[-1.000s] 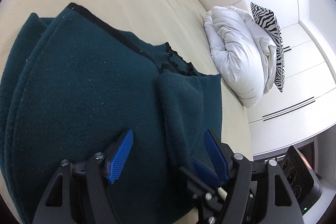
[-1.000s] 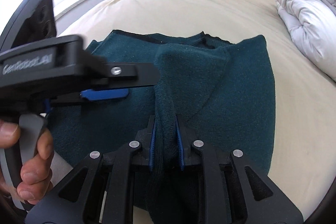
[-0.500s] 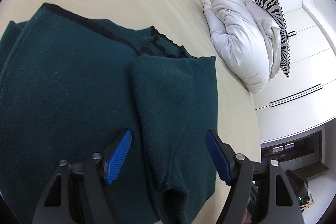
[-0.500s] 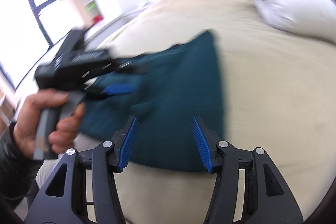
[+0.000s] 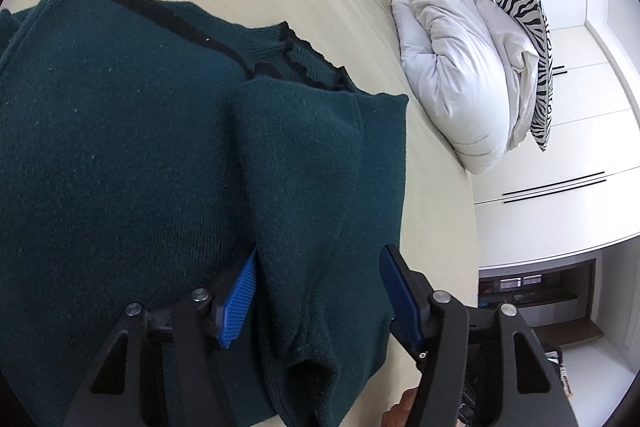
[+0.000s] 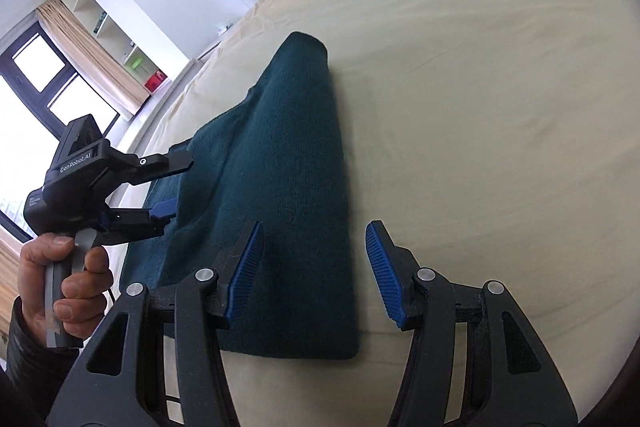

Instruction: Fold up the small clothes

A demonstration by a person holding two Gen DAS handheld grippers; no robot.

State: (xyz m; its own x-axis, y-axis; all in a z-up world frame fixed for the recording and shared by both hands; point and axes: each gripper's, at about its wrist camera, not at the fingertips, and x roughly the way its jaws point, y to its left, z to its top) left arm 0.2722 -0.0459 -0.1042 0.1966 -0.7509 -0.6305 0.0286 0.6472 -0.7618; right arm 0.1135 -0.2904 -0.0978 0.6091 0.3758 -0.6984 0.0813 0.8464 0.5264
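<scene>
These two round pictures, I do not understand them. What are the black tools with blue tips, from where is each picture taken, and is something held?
No robot is here. A person holds a hand tool in each hand; each tool is a gripper with two blue-padded fingers and a wide-angle camera that looks along them, hence the round pictures.

One picture is from the left gripper, the other from the right gripper. The right view also shows the left tool from the side, held in the person's hand.

A dark green sweater, partly folded, lies on a cream bed. A white duvet and a zebra pillow sit further back.

Both grippers are open and hold nothing. The left one has a folded sleeve between its fingers.
</scene>
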